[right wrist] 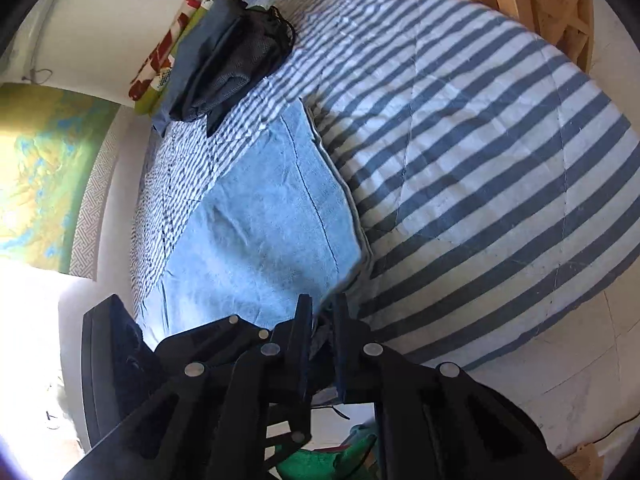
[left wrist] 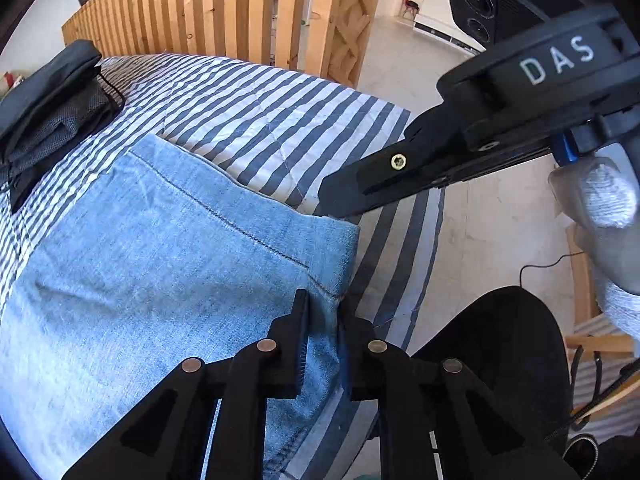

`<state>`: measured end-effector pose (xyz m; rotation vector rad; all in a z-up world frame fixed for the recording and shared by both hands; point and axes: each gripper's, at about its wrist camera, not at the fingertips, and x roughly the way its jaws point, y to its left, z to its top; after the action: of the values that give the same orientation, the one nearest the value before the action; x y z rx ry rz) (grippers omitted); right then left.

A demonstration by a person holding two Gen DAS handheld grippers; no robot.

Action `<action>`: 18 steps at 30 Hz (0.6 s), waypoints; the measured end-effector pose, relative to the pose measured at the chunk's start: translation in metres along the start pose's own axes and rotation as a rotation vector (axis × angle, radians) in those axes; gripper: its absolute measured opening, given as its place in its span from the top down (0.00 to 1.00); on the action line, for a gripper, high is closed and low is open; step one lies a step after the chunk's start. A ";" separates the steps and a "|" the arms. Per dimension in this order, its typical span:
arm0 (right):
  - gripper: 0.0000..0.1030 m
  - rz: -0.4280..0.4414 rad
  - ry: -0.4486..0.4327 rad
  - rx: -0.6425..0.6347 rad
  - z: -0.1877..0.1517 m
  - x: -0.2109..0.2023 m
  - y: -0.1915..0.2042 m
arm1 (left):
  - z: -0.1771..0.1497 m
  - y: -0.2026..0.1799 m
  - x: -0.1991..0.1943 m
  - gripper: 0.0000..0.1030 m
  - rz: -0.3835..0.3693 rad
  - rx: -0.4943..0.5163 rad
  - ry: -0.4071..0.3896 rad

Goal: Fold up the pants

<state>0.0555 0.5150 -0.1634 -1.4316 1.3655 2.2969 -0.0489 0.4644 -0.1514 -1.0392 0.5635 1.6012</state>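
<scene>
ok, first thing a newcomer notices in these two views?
The light blue jeans spread across the striped bedspread, with both grippers pinching their near edge: the left gripper in its own view, the right gripper in its own. After that, the pile of dark folded clothes at the far end of the bed.

Faded matt denim pants [left wrist: 168,248] on striped cotton quilt [left wrist: 256,104]; slatted bare-wood headboard [left wrist: 192,12].
</scene>
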 end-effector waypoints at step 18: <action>0.47 0.257 0.129 0.090 0.060 0.075 -0.021 | -0.003 0.020 -0.042 0.91 -0.086 -0.089 -0.130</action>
<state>-0.0147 0.5456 -0.2251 -1.4757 1.7609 2.2875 -0.0653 0.4342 -0.1201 -1.0030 0.3581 1.6164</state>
